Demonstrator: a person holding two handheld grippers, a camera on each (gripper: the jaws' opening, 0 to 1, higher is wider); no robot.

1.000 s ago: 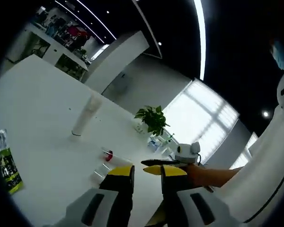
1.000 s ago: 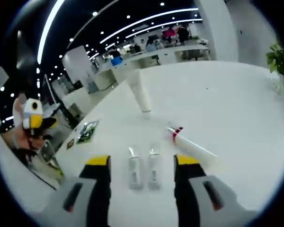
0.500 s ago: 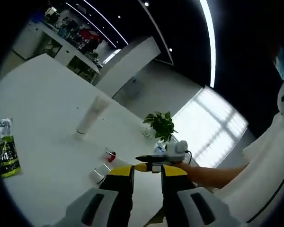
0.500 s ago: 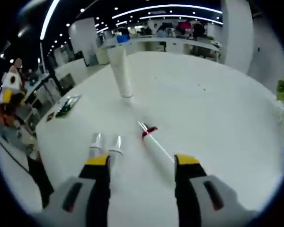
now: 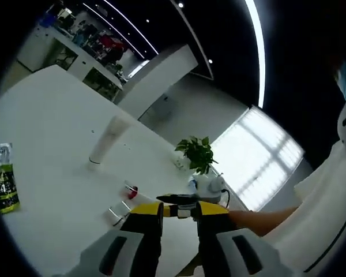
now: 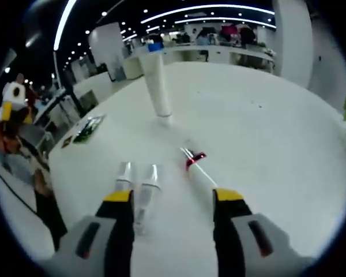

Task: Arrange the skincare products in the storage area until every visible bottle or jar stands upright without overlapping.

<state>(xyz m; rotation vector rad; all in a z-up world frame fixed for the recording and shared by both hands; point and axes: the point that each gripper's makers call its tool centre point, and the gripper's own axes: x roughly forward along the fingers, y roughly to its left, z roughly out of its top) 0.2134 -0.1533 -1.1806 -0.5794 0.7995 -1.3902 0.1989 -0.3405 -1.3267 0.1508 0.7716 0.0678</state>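
The right hand-held gripper (image 6: 174, 202) hangs low over the white desk (image 6: 265, 115) with its jaws spread wide and nothing between them. 2 small clear bottles (image 6: 137, 187) lie flat side by side near its left jaw, and a red-collared bottle (image 6: 200, 173) lies flat near its right jaw, its tip pointing toward the tall white tube (image 6: 157, 86), the landmark here, which stands upright well beyond all 3. A green packet (image 6: 86, 128) lies left of the tube, near the desk edge. The left hand-held gripper (image 5: 179, 209) is held higher, jaws close together with a narrow gap, gripping nothing. The risk, as I judge it: the lying bottles are round and slick, so a jaw closing off-centre could roll one into its neighbour or toward the edge, and the tube looks easy to topple. The room is a dim open office with ceiling light strips, bright windows and a potted plant (image 5: 196, 152) past the tube.
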